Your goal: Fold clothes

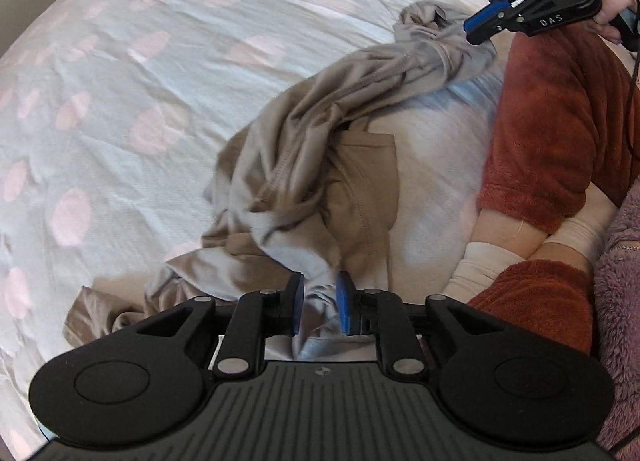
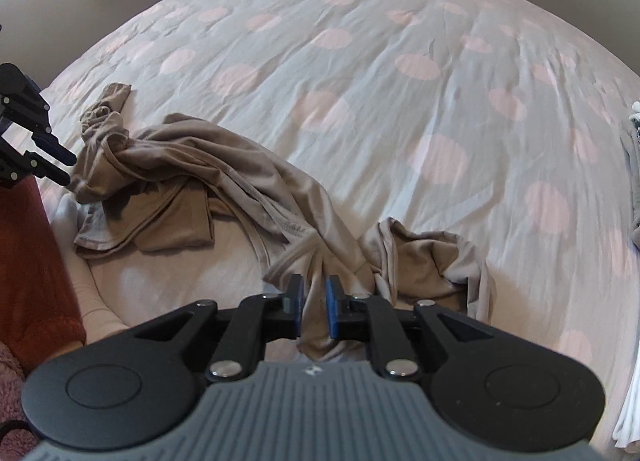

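Here the tan shirt [image 2: 224, 177] lies crumpled and twisted on the spotted bedspread [image 2: 360, 61], stretched between both tools. The right gripper [image 2: 313, 303] is clamped on one bunched end, and the left gripper [image 1: 320, 301] pinches the other.

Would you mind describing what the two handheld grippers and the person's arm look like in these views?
Both the left gripper and right gripper are black, with round-lobed bodies, silver pivot pins, blue finger pads and a ribbed grey base. Seen from the left wrist view, the right gripper carries white "DAS" lettering, and a thin black cable runs by the hand holding it.
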`<action>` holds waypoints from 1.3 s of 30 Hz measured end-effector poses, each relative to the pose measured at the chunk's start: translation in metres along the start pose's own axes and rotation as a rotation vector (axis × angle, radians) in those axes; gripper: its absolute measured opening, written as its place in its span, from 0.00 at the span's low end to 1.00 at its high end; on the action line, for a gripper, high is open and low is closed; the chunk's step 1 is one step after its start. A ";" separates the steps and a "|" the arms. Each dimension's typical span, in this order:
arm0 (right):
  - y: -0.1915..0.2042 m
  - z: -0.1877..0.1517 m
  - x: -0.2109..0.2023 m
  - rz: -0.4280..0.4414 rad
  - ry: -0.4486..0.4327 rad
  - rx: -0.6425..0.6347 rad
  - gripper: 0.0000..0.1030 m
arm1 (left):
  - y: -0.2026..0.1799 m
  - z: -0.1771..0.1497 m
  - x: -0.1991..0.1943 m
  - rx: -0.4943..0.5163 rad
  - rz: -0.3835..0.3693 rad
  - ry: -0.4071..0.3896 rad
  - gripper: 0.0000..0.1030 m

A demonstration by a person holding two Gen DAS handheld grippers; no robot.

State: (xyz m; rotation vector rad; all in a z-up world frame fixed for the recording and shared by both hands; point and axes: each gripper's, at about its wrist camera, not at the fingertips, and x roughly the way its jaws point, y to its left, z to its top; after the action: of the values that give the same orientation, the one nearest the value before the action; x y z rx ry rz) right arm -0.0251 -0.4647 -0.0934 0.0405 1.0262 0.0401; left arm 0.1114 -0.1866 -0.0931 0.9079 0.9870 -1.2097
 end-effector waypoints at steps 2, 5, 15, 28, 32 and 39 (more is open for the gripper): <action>0.007 0.005 -0.003 0.023 -0.027 -0.006 0.15 | 0.004 0.000 -0.004 -0.003 0.026 -0.009 0.21; 0.028 0.015 0.002 0.088 -0.049 -0.031 0.15 | 0.012 -0.003 -0.005 -0.020 0.077 -0.016 0.26; 0.117 0.057 0.047 0.305 -0.053 -0.141 0.17 | 0.032 0.001 0.018 -0.035 0.100 -0.044 0.44; 0.160 0.102 0.111 0.376 -0.015 -0.173 0.16 | 0.045 -0.012 0.038 -0.104 0.020 -0.041 0.12; 0.156 0.098 0.099 0.339 -0.046 -0.182 0.06 | 0.046 -0.013 0.033 -0.131 0.052 -0.047 0.03; 0.128 0.071 0.056 0.293 -0.047 -0.171 0.06 | 0.042 -0.019 0.000 -0.173 0.122 -0.050 0.02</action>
State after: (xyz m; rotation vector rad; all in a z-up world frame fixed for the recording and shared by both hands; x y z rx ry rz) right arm 0.0629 -0.3347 -0.0974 0.0359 0.9601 0.3921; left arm 0.1505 -0.1627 -0.0976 0.7859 0.9665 -1.0234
